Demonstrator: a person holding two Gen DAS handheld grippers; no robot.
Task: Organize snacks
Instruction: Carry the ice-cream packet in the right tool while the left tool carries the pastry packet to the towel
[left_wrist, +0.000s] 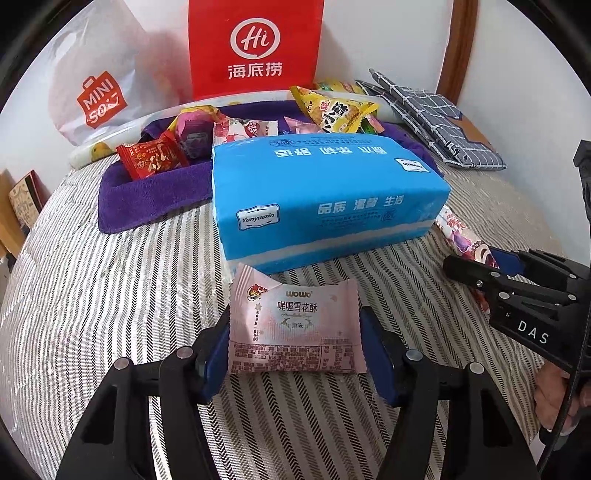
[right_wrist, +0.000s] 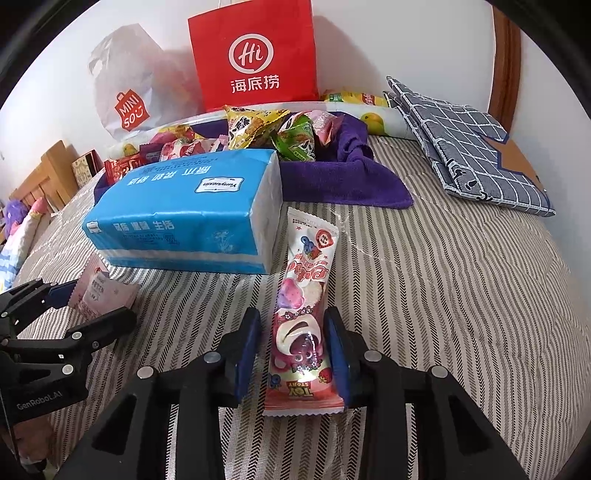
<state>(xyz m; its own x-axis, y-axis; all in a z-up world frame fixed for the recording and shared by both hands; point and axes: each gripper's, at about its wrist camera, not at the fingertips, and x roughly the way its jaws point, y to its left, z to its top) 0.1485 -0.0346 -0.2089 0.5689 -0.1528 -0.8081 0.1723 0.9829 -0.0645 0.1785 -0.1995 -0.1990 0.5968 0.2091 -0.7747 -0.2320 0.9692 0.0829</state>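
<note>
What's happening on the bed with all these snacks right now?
A person works two handheld grippers. The left gripper straddles a pink snack packet; the right gripper straddles a long strawberry snack bar. Both lie on the striped bedspread beside a blue tissue pack. More snacks sit on the purple towel behind.

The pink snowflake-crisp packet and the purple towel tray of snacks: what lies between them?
The blue Yunyuexin tissue pack lies between the pink packet and the purple tray, touching the packet's top edge; left wrist view shows it.

Red paper bag (left_wrist: 255, 48) behind blue tissue pack (left_wrist: 325, 195).
</note>
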